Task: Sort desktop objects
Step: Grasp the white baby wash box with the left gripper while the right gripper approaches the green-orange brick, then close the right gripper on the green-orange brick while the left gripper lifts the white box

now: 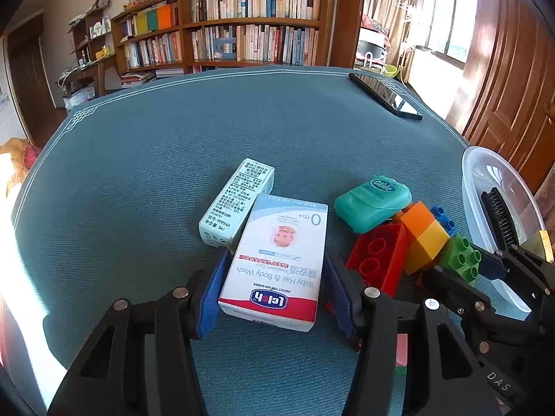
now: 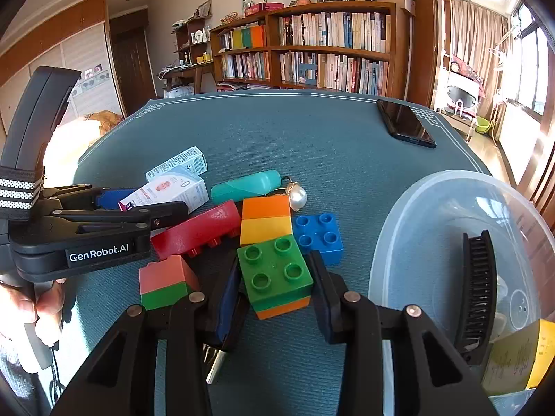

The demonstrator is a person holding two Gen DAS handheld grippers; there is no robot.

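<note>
Both fingers pinch cargo for sorting: left gripper point(image 1: 274, 287) the white baby-wash carton point(image 1: 277, 260), right gripper point(image 2: 275, 298) the green plastic brick point(image 2: 275, 274) (clear tub point(image 2: 433, 215) near).

Landmark: Baby Hair & Body Wash box point(image 1: 277, 260), flat on the table mat point(image 1: 173, 159). Carton with printed label point(image 1: 236, 202) lies just behind it to the left, touching its far corner. Glide floss case point(image 1: 373, 202) lies to its right, with the cluster of building blocks point(image 1: 416, 239) right of the box, just before the floss case. Clear plastic tub point(image 1: 475, 187) stands further right, a comb point(image 1: 497, 218) inside it. Phone point(image 1: 385, 95) lies well behind the box, to the right, at the mat's far edge.
</note>
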